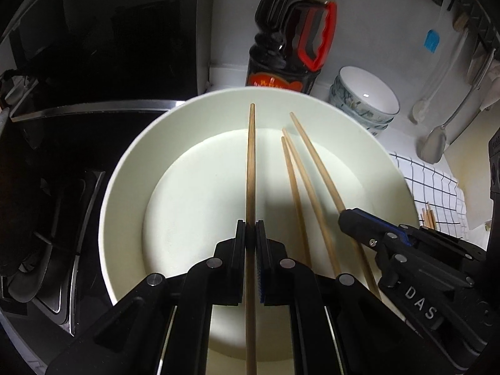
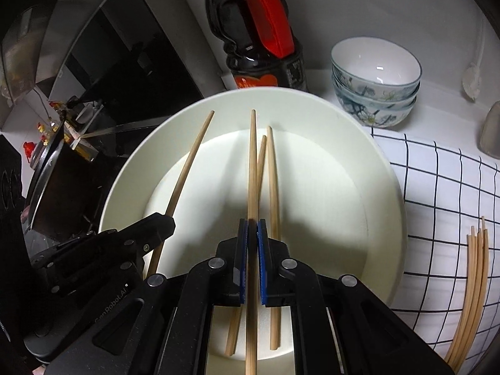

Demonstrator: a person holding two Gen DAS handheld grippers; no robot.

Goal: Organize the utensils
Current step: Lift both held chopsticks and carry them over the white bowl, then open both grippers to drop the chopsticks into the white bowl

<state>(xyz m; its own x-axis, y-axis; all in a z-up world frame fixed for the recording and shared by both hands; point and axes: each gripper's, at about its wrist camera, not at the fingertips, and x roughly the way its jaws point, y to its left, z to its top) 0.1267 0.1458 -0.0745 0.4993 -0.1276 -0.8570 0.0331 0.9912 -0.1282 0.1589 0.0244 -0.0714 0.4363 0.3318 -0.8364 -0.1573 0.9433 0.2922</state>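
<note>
You hold one chopstick tight in your left tool and one in your right tool over the white plate, so next lay both beside the two already there.

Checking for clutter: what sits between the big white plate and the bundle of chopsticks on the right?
Only checked cloth, seen in the right wrist view, between plate and chopstick bundle.

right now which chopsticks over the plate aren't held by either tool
The two short-looking chopsticks lying side by side in the white plate; the left tool and right tool each clamp one.
</note>
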